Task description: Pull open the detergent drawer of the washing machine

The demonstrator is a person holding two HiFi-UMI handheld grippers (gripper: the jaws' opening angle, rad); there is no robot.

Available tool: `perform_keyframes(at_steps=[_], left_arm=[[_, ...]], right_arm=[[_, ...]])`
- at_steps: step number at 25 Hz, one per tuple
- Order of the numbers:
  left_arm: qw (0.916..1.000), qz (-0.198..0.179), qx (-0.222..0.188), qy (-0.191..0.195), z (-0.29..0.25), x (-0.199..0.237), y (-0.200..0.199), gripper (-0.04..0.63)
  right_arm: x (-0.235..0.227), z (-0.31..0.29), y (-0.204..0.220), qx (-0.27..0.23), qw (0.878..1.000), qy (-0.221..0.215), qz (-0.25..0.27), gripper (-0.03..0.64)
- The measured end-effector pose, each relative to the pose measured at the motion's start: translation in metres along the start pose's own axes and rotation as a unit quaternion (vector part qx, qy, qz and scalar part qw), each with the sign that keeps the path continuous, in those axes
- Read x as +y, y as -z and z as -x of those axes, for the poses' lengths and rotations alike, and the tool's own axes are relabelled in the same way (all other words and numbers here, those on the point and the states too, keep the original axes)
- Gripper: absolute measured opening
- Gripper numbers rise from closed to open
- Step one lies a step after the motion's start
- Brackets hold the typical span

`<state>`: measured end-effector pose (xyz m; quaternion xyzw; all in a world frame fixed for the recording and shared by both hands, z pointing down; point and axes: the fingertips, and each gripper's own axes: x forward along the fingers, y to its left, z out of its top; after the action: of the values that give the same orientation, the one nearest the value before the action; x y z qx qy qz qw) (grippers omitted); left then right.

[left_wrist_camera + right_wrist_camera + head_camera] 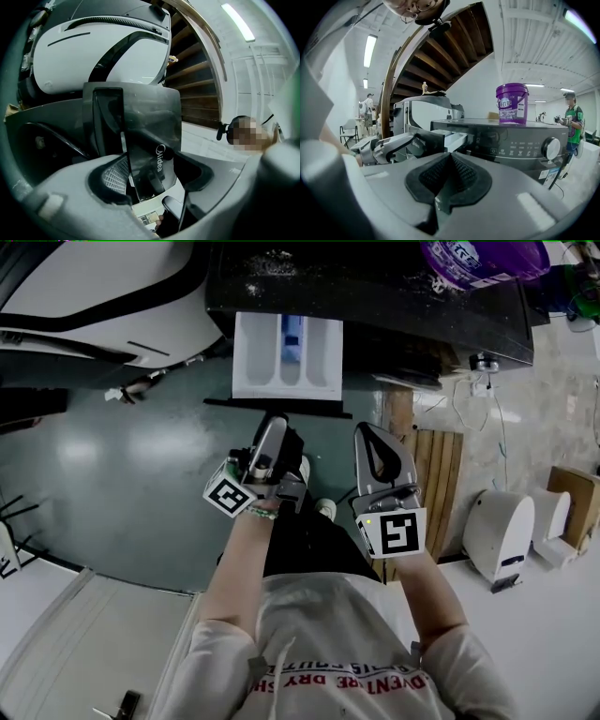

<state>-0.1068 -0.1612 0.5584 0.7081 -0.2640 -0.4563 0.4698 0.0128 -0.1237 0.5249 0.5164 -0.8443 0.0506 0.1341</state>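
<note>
The washing machine [375, 296] stands straight ahead of both grippers, its dark top above them. Its detergent drawer [451, 138] already sticks well out of the front, far enough that I can look down into the white compartments [286, 357].

My left gripper [274, 427] is clenched on the drawer's dark front panel [140, 140]. The panel stands upright between the jaws, which sit fairly wide because the panel fills them. I hold it by that front edge because it is the one part that gives a straight, level pull towards me.

My right gripper [449, 180] is closed on nothing, pads pressed together. It hangs just to the right of the left one, short of the drawer, clear of the pull since one grip is enough here.

A purple tub [483, 259] sits on the machine's top, beyond and to the right of the right gripper. I judge the pull nearly complete.
</note>
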Motion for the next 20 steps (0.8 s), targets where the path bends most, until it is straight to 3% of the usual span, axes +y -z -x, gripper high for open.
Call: perform_keyframes(at_steps=[11, 14, 16, 18, 20], left_arm=[[0.9999, 0.008, -0.008, 0.006, 0.013, -0.005, 0.004, 0.290], [0.9998, 0.009, -0.012, -0.009, 0.014, -0.006, 0.003, 0.310], [0.9997, 0.005, -0.012, -0.021, 0.014, -0.008, 0.005, 0.367], [0.9989, -0.004, -0.008, -0.047, 0.017, -0.007, 0.009, 0.416], [0.9965, -0.017, -0.007, -0.082, 0.026, -0.005, 0.013, 0.417]], right_arm=[[0.018, 0.023, 0.002, -0.012, 1.000, -0.004, -0.009, 0.000], [0.023, 0.027, 0.004, -0.010, 1.000, -0.013, 0.001, 0.000], [0.025, 0.029, 0.002, -0.011, 1.000, -0.014, -0.001, 0.000], [0.028, 0.032, -0.004, -0.015, 1.000, -0.013, -0.013, 0.000], [0.029, 0.038, -0.007, -0.015, 1.000, -0.012, -0.014, 0.000]])
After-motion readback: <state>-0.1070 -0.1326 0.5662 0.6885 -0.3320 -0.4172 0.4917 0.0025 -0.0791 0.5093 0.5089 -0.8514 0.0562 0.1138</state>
